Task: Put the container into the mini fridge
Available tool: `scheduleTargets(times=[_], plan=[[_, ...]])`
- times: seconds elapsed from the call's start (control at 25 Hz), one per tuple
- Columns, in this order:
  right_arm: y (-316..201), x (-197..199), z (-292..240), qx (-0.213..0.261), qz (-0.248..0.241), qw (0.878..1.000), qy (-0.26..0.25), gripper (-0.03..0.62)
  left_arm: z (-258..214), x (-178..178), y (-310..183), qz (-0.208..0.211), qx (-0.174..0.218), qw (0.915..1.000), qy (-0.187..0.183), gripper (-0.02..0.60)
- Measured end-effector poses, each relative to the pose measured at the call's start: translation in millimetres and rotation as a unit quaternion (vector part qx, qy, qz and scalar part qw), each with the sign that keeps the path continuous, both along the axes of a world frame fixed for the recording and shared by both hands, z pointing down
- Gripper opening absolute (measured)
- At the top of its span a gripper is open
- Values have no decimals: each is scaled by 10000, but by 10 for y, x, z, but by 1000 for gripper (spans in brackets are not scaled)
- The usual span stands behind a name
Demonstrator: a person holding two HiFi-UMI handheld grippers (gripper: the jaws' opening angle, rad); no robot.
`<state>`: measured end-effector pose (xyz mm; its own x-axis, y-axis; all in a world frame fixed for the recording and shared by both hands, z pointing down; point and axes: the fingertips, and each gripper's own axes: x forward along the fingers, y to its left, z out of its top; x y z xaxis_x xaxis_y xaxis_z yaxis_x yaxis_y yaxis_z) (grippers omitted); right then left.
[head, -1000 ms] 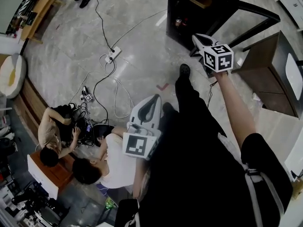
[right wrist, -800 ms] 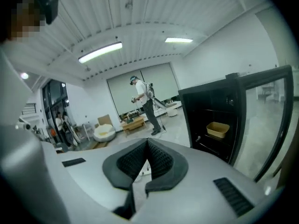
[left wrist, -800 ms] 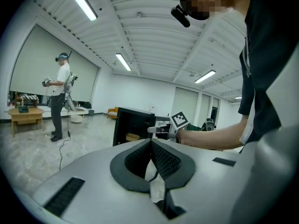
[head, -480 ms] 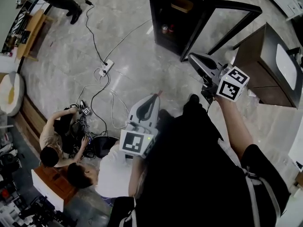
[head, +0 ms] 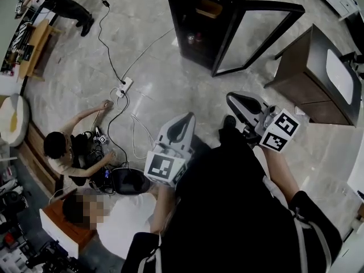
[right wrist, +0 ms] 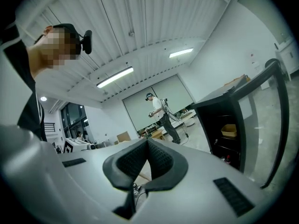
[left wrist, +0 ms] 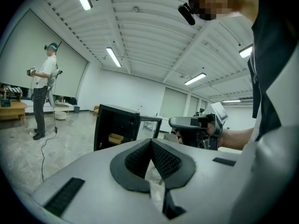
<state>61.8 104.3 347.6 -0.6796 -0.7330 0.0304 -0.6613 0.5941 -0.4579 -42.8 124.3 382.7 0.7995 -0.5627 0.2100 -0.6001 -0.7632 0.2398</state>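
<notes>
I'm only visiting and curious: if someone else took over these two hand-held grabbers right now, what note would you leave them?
Left gripper: jaws shut, nothing in them.
Right gripper: jaws shut, nothing in them, pointing toward the fridge.
Container: tan, on an upper shelf inside the mini fridge.
Door: wide open.
Done: the container appears to be in the fridge already.
Left: probably just closing the door, if that is wanted.
</notes>
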Motion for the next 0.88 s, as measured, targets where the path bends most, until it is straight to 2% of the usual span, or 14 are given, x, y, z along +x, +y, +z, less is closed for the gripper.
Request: scheduleTargets(times=[0.24,0.88], plan=[[251,56,108,-30,128,9998,174,18,-2,86,96,130,21,9999,-60,32],[369,91,228,83,111,9991,395,18,83,136,223,171,70,9997,-185,32]])
